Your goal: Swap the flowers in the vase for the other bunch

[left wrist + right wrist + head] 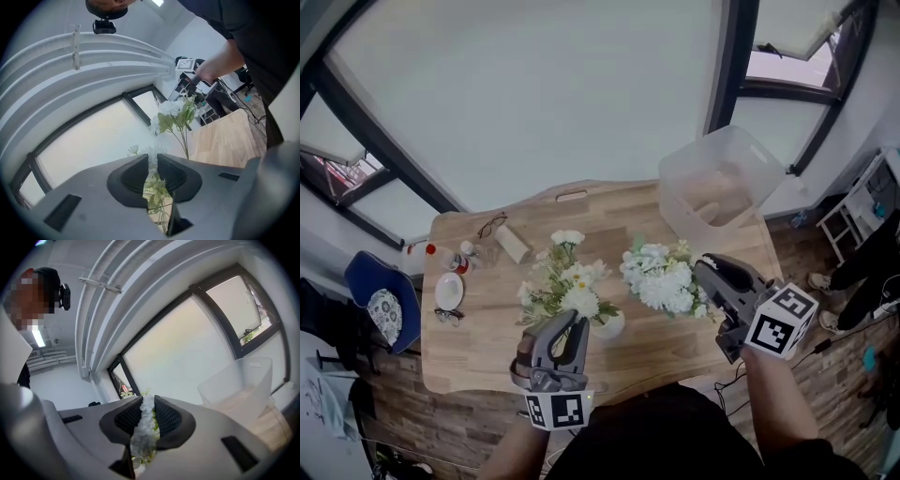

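While the white flower bunch (661, 279) is pinched between the jaws of the right gripper (703, 270) right of centre, above the table (487, 347), the white-and-yellow bunch (567, 286) is seen standing in the white vase (611, 328) just to its left. The left gripper (576, 322) is held against that bunch from the lower edge, its jaws closed narrowly on the leafy stems. A clear plastic bin (722, 183) is set at the table's upper right.

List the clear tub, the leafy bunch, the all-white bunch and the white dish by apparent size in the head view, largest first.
1. clear tub, clearly the largest.
2. leafy bunch and all-white bunch: they look too alike in size to rank.
3. white dish, the smallest.
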A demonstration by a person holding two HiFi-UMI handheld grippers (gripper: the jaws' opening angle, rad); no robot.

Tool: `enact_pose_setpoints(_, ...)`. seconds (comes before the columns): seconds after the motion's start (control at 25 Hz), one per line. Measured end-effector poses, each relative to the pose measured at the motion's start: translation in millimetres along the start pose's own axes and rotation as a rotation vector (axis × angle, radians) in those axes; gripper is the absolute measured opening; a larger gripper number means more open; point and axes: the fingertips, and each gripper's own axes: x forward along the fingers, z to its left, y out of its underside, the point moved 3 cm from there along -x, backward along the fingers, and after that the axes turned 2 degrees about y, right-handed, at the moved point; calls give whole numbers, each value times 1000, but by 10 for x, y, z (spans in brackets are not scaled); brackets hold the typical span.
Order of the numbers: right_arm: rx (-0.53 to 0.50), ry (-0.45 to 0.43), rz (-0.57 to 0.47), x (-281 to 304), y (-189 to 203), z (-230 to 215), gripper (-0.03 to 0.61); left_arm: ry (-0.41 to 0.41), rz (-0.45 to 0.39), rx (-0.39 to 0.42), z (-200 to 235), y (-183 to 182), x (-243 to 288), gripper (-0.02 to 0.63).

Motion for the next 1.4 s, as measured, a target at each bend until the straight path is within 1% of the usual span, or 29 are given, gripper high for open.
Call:
enact_pose_setpoints(0.24, -3, 2, 3, 7, -22, -23, 91, 24, 9, -28, -93, 80, 72, 57)
enact_pose_setpoints(0.56, -12, 7, 5, -40, -24, 50, 91, 86, -7, -70, -322, 68, 37, 58)
enact_pose_setpoints(0.64, -12, 7, 3, -45, -26, 45, 91, 109, -11, -90, -383, 53, 52, 58)
enact_pose_setpoints(0.8, -9, 1, 4, -51, -27, 54, 91, 175, -14, -173, -489, 33, 84, 58)
enact_pose_setpoints(0.88, -8, -3, 9, -51, -28, 60, 91, 204, -10, -190, -524, 21, 85, 58)
enact_pose_setpoints(0.96, -8, -5, 10, -60, -30, 62, 91, 220, -7, -188, -551, 4, 68, 58)
enact_pose_setpoints(1.16, -12, -8, 6, -67, -49, 81, 91, 208, -23, -196, -510, -40, 32, 71)
enact_pose_setpoints(1.28, -15, -10, 1, -70, -67, 88, 91, 209, -51, -182, -491, -118, 25, 97)
enact_pose_setpoints(1.4, -17, -14, -4, -96, -75, 90, 91, 190, -78, -168, -445, -221, 3, 106)
